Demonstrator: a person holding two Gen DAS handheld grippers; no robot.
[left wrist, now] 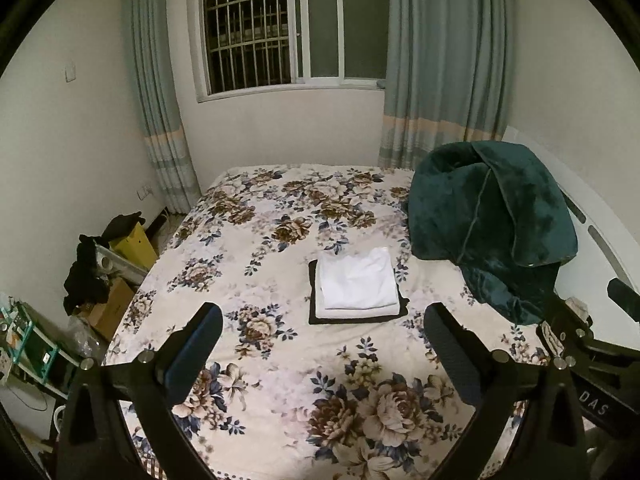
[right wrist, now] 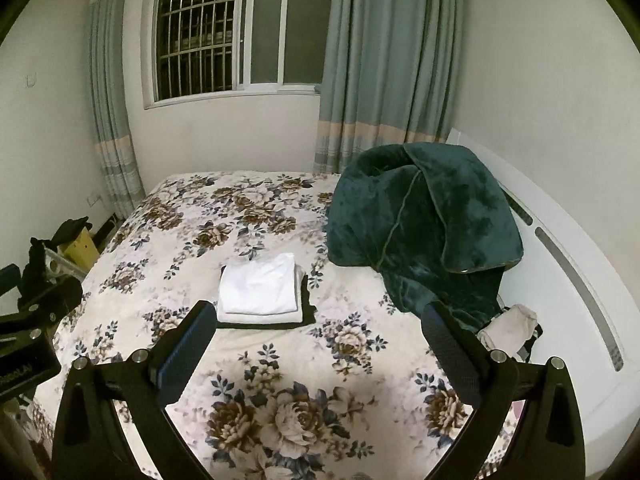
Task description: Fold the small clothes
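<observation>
Presently: folded white garment (left wrist: 357,278) atop a small stack mid-bed (left wrist: 280,208), nearer the headboard edge; judged light, soft, limp, best pinched at its corners; left hand-held gripper (left wrist: 322,350) and right hand-held gripper (right wrist: 316,342) both spread, empty.

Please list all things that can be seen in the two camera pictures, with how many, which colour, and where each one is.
folded clothes: one stack, two white pieces on a black piece, middle of the bed
bed cover: one, cream with brown and blue flowers, over the whole bed
blanket: one, dark green, heaped at the right side of the bed
pale cloth: one, off-white, crumpled beside the blanket at the bed's right edge
headboard: one, white, along the right side
window: one, white frame with metal bars, back wall
curtains: two, grey-blue with a pale band, either side of the window
boxes: one yellow, one brown, on the floor left of the bed, dark clothes over them
left gripper: black, open, above the bed
right gripper: black, open, above the bed
</observation>
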